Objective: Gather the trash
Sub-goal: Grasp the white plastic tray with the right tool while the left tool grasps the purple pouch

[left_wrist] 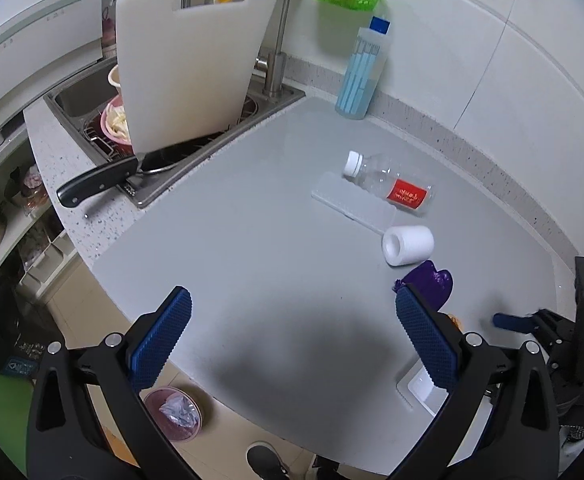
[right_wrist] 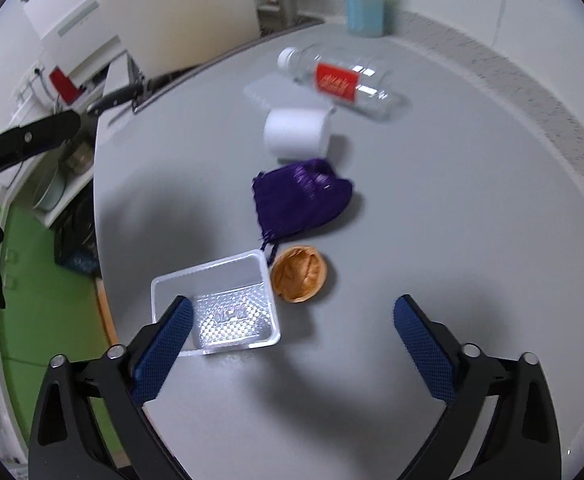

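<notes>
On the grey bench (right_wrist: 431, 208) all the trash still lies: the bottle (right_wrist: 343, 80), the paper roll (right_wrist: 295, 134), the purple pouch (right_wrist: 301, 196), the clear tray (right_wrist: 216, 300) and the small brown cup (right_wrist: 299, 278) just beside it. My left gripper (left_wrist: 292, 328) and right gripper (right_wrist: 292, 332) are both spread wide and hold nothing. I judge the collecting is hardly begun; the bin (left_wrist: 174, 414) waits on the floor below the bench edge.

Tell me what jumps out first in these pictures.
A line of litter crosses the grey counter: a clear bottle lying on its side, a paper roll, a purple pouch, an orange peel and a clear tray. Both grippers hang open above it, holding nothing.
</notes>
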### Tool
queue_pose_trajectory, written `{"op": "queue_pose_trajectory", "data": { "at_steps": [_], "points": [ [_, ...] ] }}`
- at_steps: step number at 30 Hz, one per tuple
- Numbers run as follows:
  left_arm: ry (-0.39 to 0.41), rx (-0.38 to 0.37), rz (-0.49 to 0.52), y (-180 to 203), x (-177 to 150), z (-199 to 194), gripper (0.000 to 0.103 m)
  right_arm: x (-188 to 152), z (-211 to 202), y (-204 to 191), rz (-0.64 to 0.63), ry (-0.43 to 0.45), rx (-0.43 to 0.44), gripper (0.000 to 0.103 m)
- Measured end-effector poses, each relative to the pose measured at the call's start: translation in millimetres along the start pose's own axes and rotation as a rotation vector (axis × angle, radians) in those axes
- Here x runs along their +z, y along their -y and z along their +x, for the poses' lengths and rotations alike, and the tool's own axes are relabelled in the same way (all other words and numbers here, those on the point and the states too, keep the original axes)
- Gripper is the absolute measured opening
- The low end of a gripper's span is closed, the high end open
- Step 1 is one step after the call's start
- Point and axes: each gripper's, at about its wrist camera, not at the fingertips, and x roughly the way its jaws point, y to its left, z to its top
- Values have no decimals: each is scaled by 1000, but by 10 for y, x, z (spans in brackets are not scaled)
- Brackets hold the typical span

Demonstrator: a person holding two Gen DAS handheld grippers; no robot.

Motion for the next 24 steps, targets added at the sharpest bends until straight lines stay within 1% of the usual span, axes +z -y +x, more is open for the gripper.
{"op": "queue_pose_trajectory", "data": {
  "at_steps": [1, 2, 3, 5, 6, 7, 8, 10, 13, 17, 24],
  "points": [
    [-3, 1, -2, 1, -3, 18, 100, 11, 41, 0, -3, -16, 8, 61],
    [-5, 0, -1, 3, -11, 25, 100, 16, 58, 1, -1, -23, 12, 50],
    [-6, 0, -2, 5, -14, 35, 100, 16, 76, 5, 0, -29, 20, 47],
    [-9, -1, -1, 9, -14, 52, 100, 21, 95, -6, -6, -35, 28, 35],
    [-10, -2, 0, 17, -9, 64, 100, 25, 92, -2, -6, -32, 26, 31],
    [-12, -3, 1, 21, -8, 71, 100, 33, 80, 5, -5, -29, 35, 22],
    [-12, -7, 1, 32, -5, 79, 100, 34, 75, 17, -2, -34, 51, 6],
    [-15, -12, 4, 66, 10, 106, 100, 39, 52, 8, -11, -30, 53, 3],
    [-19, -25, 18, 151, 22, 146, 100, 41, -22, 34, -2, -13, 68, 3],
    [-30, -48, 40, 314, 24, 219, 100, 38, -137, 109, 7, 0, 62, 3],
    [-59, -97, 76, 637, -9, 376, 100, -4, -373, 485, 67, 29, 24, 3]
  ]
}}
